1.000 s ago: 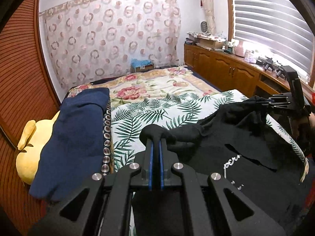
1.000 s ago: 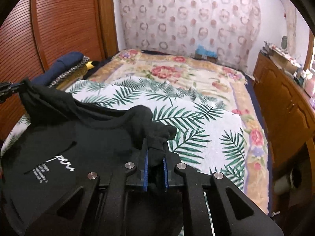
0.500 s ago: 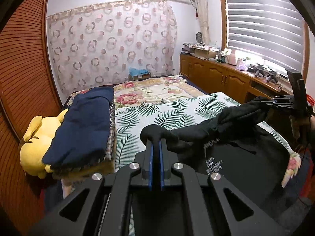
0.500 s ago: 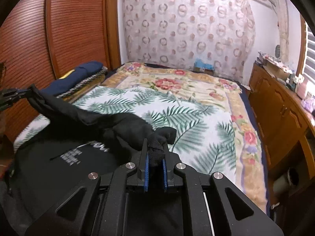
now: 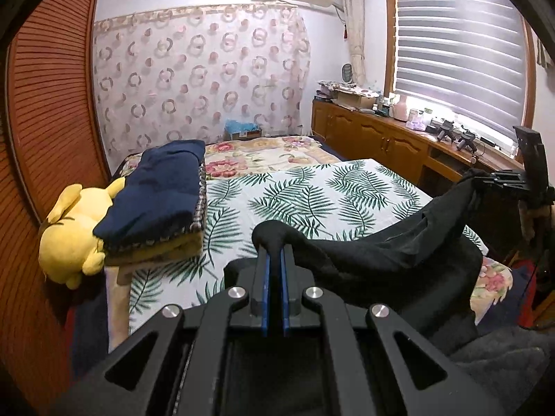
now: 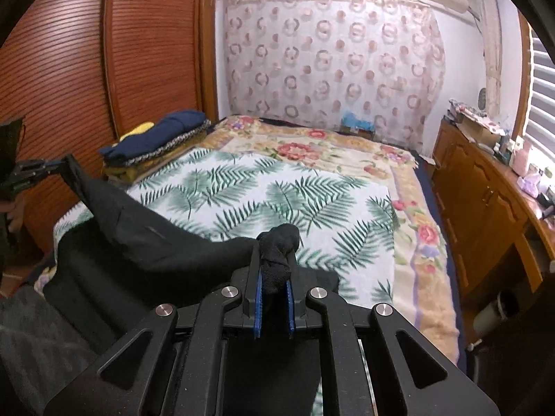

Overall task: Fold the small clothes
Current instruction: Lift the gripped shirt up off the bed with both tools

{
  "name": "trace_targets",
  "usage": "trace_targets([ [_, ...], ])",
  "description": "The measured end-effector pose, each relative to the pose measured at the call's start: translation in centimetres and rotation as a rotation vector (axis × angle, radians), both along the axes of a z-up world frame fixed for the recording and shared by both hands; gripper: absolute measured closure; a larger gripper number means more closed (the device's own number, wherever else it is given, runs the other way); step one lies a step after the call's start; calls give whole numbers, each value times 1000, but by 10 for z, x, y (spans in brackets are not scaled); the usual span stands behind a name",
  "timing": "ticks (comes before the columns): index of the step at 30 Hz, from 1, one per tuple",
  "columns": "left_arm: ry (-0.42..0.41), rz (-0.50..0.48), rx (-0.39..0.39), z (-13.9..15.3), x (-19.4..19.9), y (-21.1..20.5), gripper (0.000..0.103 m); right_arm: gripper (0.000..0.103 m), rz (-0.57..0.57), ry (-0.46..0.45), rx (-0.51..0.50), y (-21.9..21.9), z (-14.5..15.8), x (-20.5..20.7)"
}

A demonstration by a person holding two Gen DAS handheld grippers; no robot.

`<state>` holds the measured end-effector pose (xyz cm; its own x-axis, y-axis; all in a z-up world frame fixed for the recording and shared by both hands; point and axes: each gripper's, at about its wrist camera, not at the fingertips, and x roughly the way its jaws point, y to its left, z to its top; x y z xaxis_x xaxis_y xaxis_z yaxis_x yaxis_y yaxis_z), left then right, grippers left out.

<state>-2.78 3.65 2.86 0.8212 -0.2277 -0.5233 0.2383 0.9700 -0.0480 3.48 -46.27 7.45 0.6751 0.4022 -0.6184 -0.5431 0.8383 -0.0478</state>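
A black garment [image 5: 392,253] hangs stretched between my two grippers, above the near edge of the bed. My left gripper [image 5: 274,256] is shut on one bunched corner of it. My right gripper [image 6: 274,270] is shut on the other corner [image 6: 277,246]. In the left wrist view the right gripper [image 5: 503,182] shows at the far right, holding the cloth up. In the right wrist view the left gripper [image 6: 38,168] shows at the far left. The garment [image 6: 145,239] sags in the middle and its lower part hangs out of sight below the grippers.
The bed carries a palm-leaf sheet [image 5: 312,197] over a floral blanket [image 6: 312,149]. A stack of folded clothes with a navy piece on top [image 5: 163,194] lies at the bed's left side beside a yellow plush toy [image 5: 69,235]. Wooden cabinets [image 6: 485,201] run along the right wall.
Both grippers have lifted the black garment up off the bed. It lay spread with its white print showing; now it hangs between them and the palm-leaf sheet is uncovered.
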Motion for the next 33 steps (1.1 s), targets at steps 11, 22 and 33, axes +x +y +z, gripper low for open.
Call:
trace_targets([
  [11, 129, 39, 17, -52, -3, 11, 82, 92, -33, 181, -26, -11, -67, -6],
  [22, 165, 67, 28, -63, 33, 24, 48, 58, -82, 138, -74, -24, -67, -7],
  [33, 271, 66, 61, -93, 93, 22, 46, 47, -84, 156, -58, -8, -81, 56],
])
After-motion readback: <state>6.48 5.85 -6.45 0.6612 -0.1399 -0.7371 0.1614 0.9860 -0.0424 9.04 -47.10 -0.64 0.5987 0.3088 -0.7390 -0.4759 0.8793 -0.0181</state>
